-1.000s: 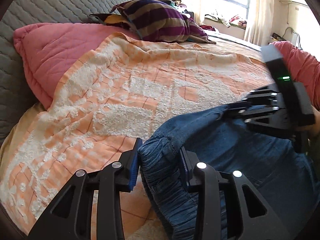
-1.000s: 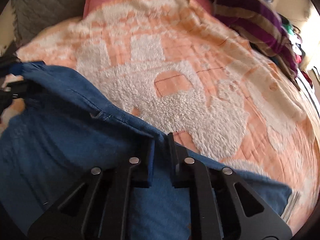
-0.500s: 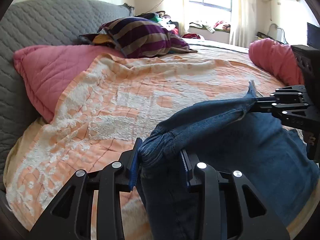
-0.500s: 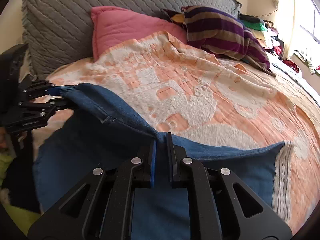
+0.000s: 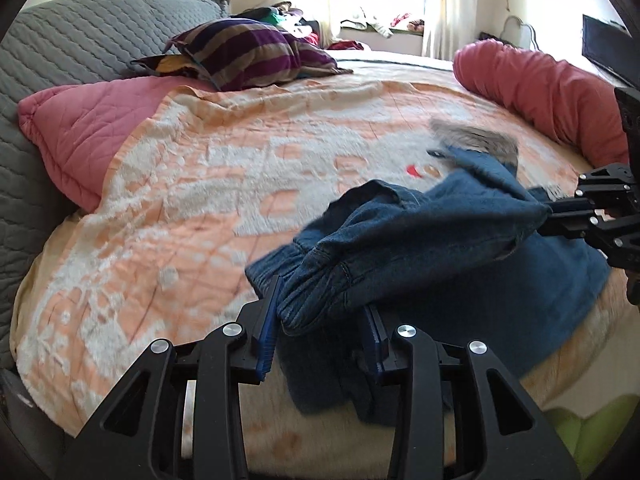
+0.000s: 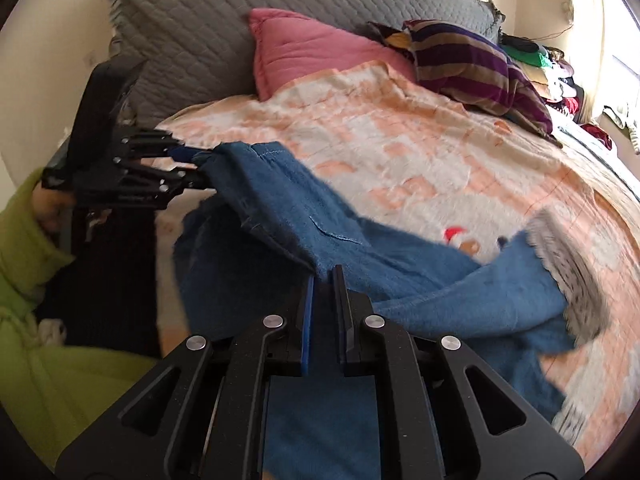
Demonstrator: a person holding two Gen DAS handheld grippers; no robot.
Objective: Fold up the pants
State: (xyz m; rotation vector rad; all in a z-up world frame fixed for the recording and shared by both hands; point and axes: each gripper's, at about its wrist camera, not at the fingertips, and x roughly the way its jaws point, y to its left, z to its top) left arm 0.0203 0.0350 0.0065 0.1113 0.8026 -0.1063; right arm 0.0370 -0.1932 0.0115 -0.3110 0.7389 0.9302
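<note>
Blue denim pants (image 5: 432,240) hang lifted above the orange and white blanket (image 5: 224,184), stretched between both grippers. My left gripper (image 5: 320,320) is shut on the ribbed elastic waistband end. My right gripper (image 6: 322,280) is shut on the pants' (image 6: 288,216) upper edge; it shows at the right edge of the left wrist view (image 5: 560,216). The left gripper shows in the right wrist view (image 6: 192,168), pinching the far end. A frayed pale hem (image 6: 572,276) trails over the blanket at the right.
A pink pillow (image 5: 88,128) and striped cushion (image 5: 248,56) lie against the grey quilted headboard (image 5: 80,40). A rolled red quilt (image 5: 544,92) lies at the far right. A green sleeve (image 6: 24,280) is at the left of the right wrist view.
Both grippers have risen and pulled back from the bed, lifting the pants off the blanket. The pants now hang stretched between them, and the frayed hem has swung into view.
</note>
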